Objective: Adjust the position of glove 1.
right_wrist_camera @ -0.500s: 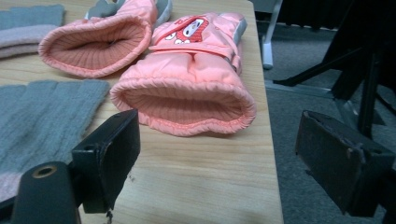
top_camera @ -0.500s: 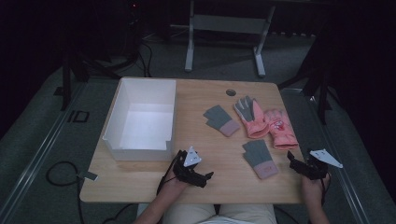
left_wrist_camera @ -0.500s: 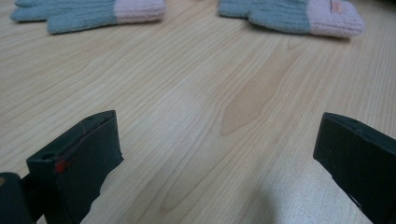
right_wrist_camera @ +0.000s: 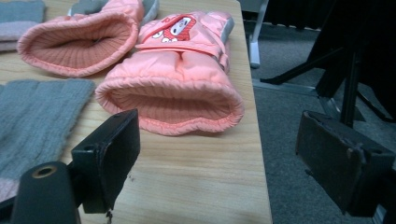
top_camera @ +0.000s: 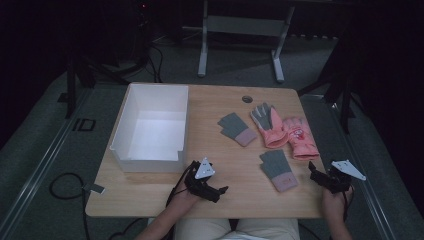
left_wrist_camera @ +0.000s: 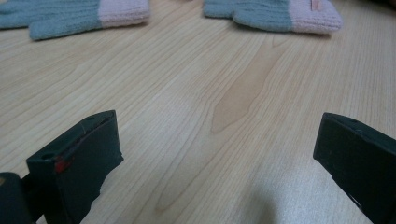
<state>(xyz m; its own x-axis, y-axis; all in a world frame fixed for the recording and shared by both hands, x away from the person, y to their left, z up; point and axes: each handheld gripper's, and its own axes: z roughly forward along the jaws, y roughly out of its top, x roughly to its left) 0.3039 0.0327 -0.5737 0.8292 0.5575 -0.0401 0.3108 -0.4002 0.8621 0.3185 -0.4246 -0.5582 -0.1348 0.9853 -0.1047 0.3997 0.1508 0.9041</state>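
The padded pink glove (right_wrist_camera: 175, 79) lies on the tabletop (top_camera: 240, 155) just ahead of our right tool (top_camera: 320, 176), whose jaws are spread. A grey glove (top_camera: 278, 169) lies between it and our left tool (top_camera: 218, 191), also spread, both empty.

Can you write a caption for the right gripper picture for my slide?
Open right gripper facing a puffy pink mitten's cuff near the wooden table's edge.
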